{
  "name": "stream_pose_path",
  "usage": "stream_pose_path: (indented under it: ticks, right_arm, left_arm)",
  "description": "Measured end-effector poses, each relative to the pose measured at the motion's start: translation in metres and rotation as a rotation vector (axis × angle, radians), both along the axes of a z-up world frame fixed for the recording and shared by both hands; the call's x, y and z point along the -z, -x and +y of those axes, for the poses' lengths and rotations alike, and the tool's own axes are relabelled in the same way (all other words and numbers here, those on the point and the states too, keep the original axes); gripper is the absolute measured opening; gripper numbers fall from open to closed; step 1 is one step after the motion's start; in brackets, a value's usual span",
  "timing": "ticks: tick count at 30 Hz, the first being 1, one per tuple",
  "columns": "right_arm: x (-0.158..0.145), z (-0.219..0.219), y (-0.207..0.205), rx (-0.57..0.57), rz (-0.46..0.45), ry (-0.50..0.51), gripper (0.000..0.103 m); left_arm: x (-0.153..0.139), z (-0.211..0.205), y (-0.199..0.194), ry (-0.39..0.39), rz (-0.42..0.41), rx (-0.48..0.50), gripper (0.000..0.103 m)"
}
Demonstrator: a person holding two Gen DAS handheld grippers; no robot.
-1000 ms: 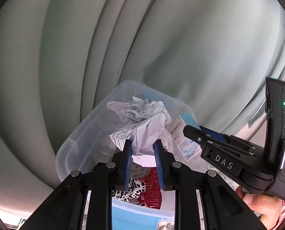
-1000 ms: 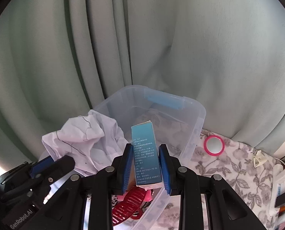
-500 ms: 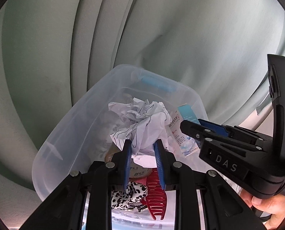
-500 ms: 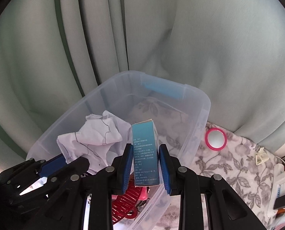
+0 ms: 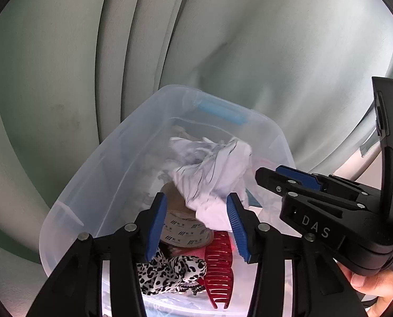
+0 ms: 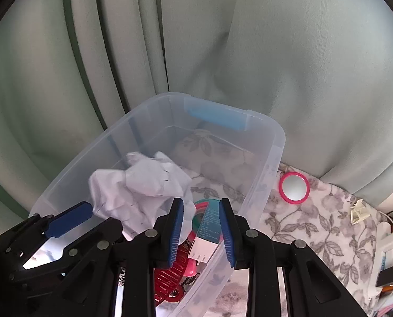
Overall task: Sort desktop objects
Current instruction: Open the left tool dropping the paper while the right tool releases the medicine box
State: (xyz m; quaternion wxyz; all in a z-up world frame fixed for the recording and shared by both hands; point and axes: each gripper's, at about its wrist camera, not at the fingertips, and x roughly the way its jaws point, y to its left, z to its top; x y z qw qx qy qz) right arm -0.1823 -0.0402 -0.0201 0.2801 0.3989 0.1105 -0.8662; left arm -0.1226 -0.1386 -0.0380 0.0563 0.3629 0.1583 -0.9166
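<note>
Both over the clear bin (image 6: 273, 142): left claw (image 5: 196, 222) spread apart around crumpled paper (image 5: 212, 174), right claw (image 6: 201, 231) parted, teal box (image 6: 209, 227) loose between

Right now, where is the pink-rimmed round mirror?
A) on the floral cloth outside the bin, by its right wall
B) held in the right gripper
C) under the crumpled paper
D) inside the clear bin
A: in the right wrist view the pink-rimmed mirror lies flat on the floral cloth, just outside the right wall of the clear plastic bin; the right gripper is open, with no mirror between its fingers.
</note>
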Motion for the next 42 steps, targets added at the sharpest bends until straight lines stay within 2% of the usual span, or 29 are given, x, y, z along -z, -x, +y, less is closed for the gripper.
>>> stream_pose_path:
  ticks: [6,11,15,17,18,29,42]
  right_arm:
    - [-0.002,0.002,-0.007,-0.008,0.004,-0.002,0.033]
    - [-0.006,0.004,-0.014,-0.017,0.012,0.000,0.039]
    - [-0.011,0.008,-0.022,-0.024,0.021,0.009,0.045]
    - [-0.012,0.010,-0.026,-0.019,0.028,0.004,0.055]
    - [-0.013,0.011,-0.028,-0.016,0.029,0.002,0.057]
    - [-0.018,0.026,-0.046,-0.017,0.033,0.013,0.066]
    - [-0.029,0.044,-0.081,-0.051,0.043,0.053,0.068]
  left_arm:
    - [0.000,0.002,0.000,0.015,-0.015,-0.016,0.060]
    - [-0.003,-0.001,-0.013,0.030,-0.015,-0.040,0.062]
    - [-0.006,-0.004,-0.024,0.041,-0.016,-0.059,0.071]
    - [-0.008,-0.007,-0.029,0.039,-0.017,-0.068,0.071]
    - [-0.008,-0.009,-0.031,0.039,-0.018,-0.074,0.072]
    - [-0.014,-0.006,-0.050,0.036,-0.010,-0.064,0.074]
    - [-0.023,0.003,-0.079,0.047,0.008,-0.075,0.074]
